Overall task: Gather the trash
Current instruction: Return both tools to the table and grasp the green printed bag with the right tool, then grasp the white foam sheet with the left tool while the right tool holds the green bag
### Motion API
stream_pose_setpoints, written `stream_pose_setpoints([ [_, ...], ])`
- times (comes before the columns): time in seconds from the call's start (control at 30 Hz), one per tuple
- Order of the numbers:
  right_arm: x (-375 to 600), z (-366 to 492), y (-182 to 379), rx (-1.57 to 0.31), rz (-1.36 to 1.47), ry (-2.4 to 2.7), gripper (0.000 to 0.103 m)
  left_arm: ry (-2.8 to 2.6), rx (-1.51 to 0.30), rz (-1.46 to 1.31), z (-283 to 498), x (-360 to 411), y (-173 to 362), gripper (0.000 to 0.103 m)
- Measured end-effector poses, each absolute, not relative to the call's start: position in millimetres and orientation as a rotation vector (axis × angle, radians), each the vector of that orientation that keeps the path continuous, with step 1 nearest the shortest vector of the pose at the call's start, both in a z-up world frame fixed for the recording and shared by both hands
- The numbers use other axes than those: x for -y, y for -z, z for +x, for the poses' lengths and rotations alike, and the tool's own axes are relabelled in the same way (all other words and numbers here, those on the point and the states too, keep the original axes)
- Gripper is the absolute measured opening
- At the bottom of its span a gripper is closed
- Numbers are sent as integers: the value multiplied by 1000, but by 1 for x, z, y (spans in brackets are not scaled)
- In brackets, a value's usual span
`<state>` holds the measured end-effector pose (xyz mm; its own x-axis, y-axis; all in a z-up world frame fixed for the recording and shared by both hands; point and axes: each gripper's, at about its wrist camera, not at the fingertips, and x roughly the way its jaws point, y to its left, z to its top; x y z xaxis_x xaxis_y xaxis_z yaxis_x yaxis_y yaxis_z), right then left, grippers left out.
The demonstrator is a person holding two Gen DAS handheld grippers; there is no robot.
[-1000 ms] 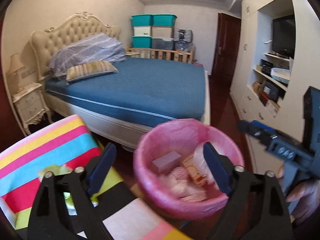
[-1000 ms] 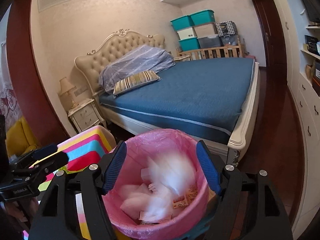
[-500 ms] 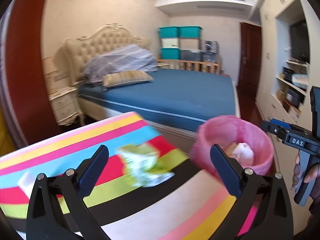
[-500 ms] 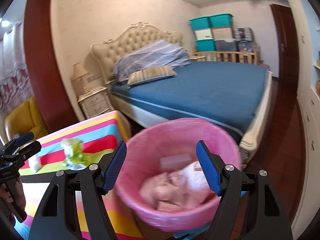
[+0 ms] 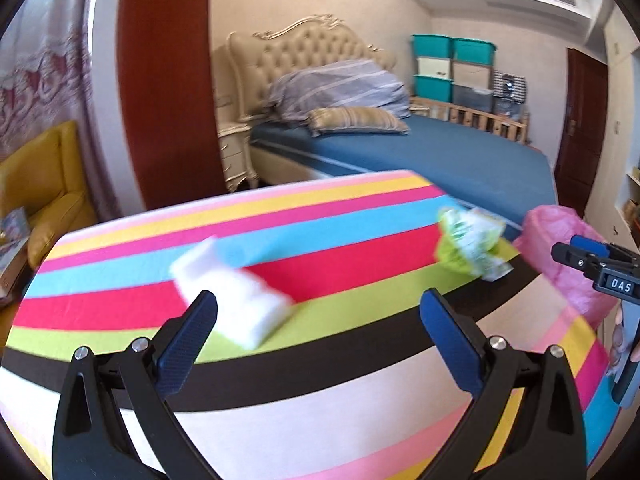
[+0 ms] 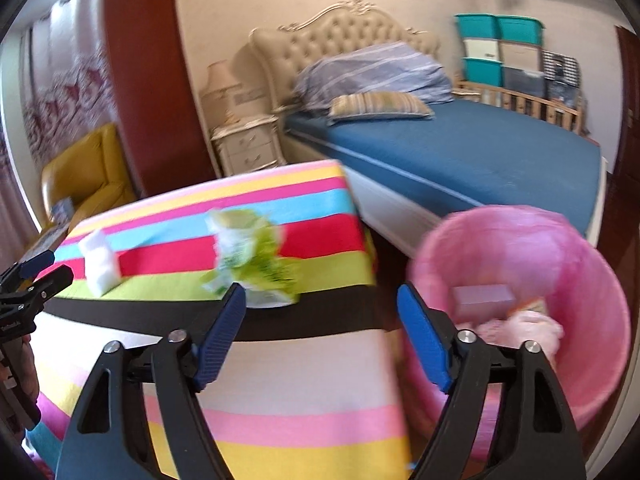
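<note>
Both grippers have swung left from the pink-lined bin [image 6: 532,280] to the striped table [image 5: 320,380]. Left gripper [image 5: 318,322] gapes wide near the white packet [image 5: 232,296]; right gripper [image 6: 320,320], jaws just widening, empty, nears the green wrapper [image 6: 252,256].

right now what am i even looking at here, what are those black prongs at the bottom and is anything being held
No robot here: a person carries a handheld tool in each hand, each with a camera looking out along its two blue-tipped fingers. One picture is from the left tool, the other from the right tool. Each tool also shows at the edge of the other's view. Both stand open and hold nothing; the right tool's jaws have just been opening. On the striped cloth lie a white block and a crumpled green wrapper, both blurred. Beside the table stands a pink-lined bin that already holds some trash.
</note>
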<state>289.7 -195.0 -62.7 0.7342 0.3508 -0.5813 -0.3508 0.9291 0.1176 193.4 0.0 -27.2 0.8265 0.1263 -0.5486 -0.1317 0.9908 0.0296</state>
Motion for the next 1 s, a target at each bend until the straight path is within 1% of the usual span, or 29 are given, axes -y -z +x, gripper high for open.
stream_pose_setpoints([
  [0.17,150,296,68,-665,-47,-411,80,-210,-604,-33,187,-40,34,98],
  [0.33,116,312,76,-698,-70,-392,83,-225,-627,-82,182,-76,39,98],
  [0.67,93,358,89,-792,-83,-288,83,-204,-663,-137,186,-110,52,98],
  [0.73,90,360,89,-793,-82,-293,78,-208,-665,-152,193,-111,52,98],
  [0.8,90,361,90,-798,-93,-295,59,-206,-671,-173,197,-112,52,98],
  [0.83,89,359,89,-790,-98,-301,57,-201,-674,-185,200,-111,52,98],
  [0.87,88,358,87,-780,-99,-306,50,-195,-676,-191,204,-109,52,98],
  [0.9,87,356,85,-766,-104,-313,47,-192,-677,-191,206,-105,52,98],
  [1.0,84,350,82,-742,-119,-335,46,-210,-689,-170,217,-92,53,98],
])
